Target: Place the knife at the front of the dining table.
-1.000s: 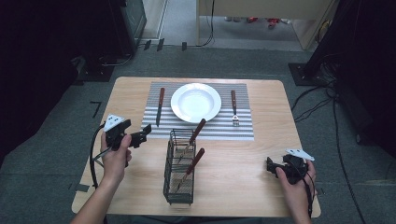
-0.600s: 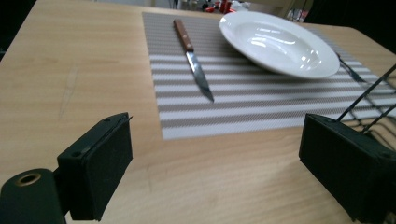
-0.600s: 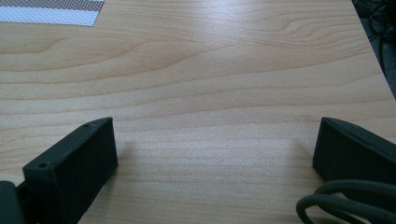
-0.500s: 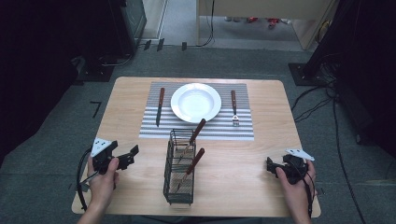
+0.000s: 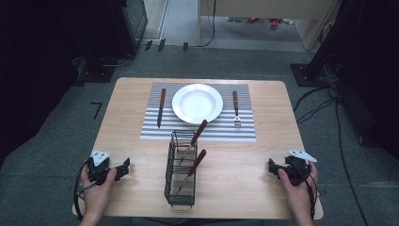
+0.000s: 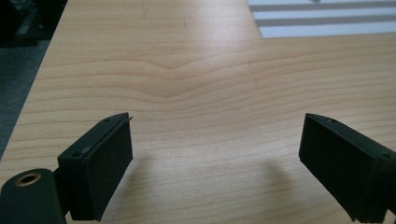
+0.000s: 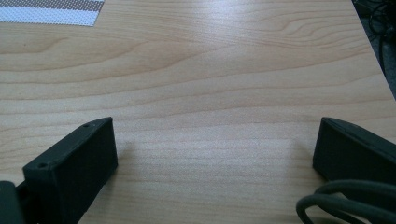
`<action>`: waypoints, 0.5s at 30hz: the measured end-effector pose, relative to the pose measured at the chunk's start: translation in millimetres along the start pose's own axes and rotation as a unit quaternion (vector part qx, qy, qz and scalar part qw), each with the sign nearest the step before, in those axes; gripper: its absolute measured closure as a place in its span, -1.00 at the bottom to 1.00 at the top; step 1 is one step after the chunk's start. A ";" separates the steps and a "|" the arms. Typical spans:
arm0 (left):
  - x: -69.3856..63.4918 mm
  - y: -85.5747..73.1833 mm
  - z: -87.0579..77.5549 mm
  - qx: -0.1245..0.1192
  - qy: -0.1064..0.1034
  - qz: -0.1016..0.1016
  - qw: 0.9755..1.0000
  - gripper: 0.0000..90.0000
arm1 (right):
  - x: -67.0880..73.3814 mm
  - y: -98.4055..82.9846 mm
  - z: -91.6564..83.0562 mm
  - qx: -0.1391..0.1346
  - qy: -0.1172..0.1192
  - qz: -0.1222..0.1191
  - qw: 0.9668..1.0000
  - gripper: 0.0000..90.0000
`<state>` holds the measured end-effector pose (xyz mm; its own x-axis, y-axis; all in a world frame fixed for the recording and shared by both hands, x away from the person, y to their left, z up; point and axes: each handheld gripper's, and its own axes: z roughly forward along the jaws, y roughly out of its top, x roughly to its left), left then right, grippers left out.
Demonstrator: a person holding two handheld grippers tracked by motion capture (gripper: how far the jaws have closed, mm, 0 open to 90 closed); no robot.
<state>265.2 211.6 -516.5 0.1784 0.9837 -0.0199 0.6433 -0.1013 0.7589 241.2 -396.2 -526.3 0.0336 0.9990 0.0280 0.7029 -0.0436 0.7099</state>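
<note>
— Rack (image 5: 181,169) first: where is it, and what can't you make out?
— It stands on the table (image 5: 235,165) near the front edge, between the two grippers and just in front of the mat (image 5: 244,134). Two brown handles (image 5: 200,132) stick up out of it; their working ends are hidden behind the wire, so I cannot tell what they are.
— Anything cut off?
— In the left gripper view a corner of the mat (image 6: 327,18) is clipped by the top edge; in the right gripper view another corner (image 7: 51,14) likewise.
— Counts?
— One rack, two handles in it, one plate (image 5: 197,103) on the mat, one knife (image 5: 161,107) left of the plate, one fork (image 5: 236,109) right of it, two grippers.
— And the tongs?
— Left gripper (image 5: 123,168) sits low over the table's front left corner, jaws spread wide, bare wood between them (image 6: 215,158). Right gripper (image 5: 272,167) is at the front right, jaws equally wide apart (image 7: 215,158), holding nothing. Both are well apart from the rack.
</note>
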 end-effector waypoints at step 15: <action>-8.2 5.9 10.0 0.024 0.001 0.014 1.000 -0.79 | 0.0 -0.1 0.0 0.000 0.000 0.000 1.000 -1.00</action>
<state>275.0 201.4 -518.5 0.1957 0.9807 0.0011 0.6739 -0.1353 0.7263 241.1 -396.2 -526.3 0.0339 0.9990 0.0276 0.7029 -0.0434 0.7100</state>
